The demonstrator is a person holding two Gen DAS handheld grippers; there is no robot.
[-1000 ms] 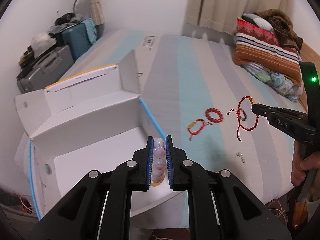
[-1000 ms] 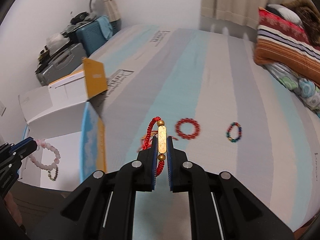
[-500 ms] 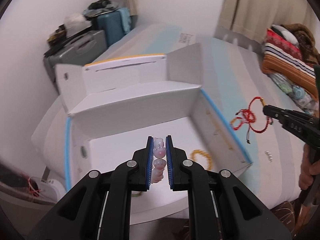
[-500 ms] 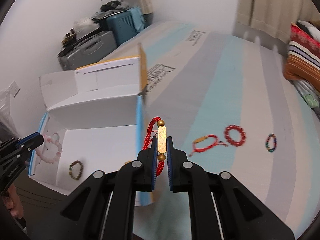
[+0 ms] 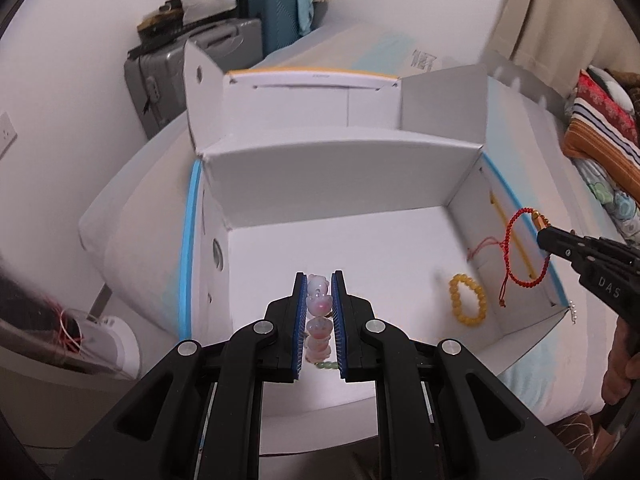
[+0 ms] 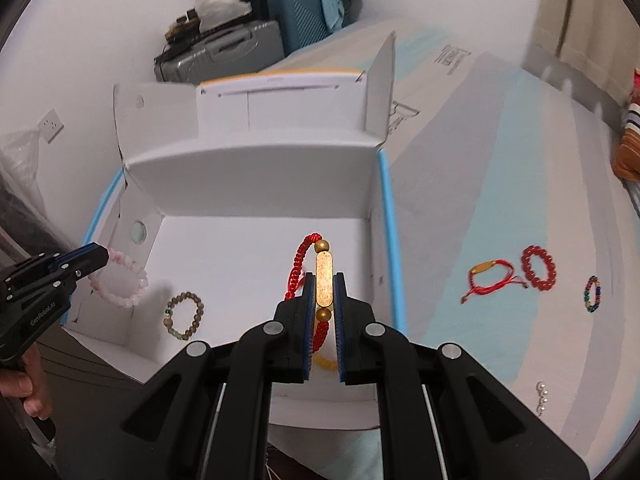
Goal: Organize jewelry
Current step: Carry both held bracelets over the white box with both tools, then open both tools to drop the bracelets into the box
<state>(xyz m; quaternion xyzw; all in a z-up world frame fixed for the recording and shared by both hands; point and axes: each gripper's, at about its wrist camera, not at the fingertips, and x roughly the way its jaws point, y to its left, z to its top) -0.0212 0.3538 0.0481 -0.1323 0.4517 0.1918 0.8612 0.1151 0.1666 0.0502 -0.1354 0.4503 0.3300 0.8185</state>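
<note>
My left gripper [image 5: 319, 284] is shut on a pink bead bracelet [image 5: 318, 306] and hangs over the white open box [image 5: 340, 164]. The same bracelet [image 6: 120, 280] dangles from that gripper [image 6: 103, 257] over the box's left side in the right wrist view. My right gripper [image 6: 324, 280] is shut on a red cord bracelet with a gold bar [image 6: 324, 276], above the box floor near its right wall. In the left wrist view this red cord bracelet [image 5: 520, 248] hangs from the right gripper [image 5: 542, 236]. A yellow bead bracelet [image 5: 468, 300] and a brown bead bracelet [image 6: 184, 316] lie inside the box.
On the striped bed [image 6: 500, 184] right of the box lie another red cord bracelet [image 6: 492, 278], a red bead bracelet [image 6: 538, 268], a multicolour bead bracelet [image 6: 592, 294] and small pearls [image 6: 542, 398]. Suitcases [image 5: 200, 60] stand behind the box. Folded blankets [image 5: 600, 136] sit at far right.
Both grippers have swung left from over the bed to above the open box and sunk a little, each still holding its bracelet. The box now fills both views.
</note>
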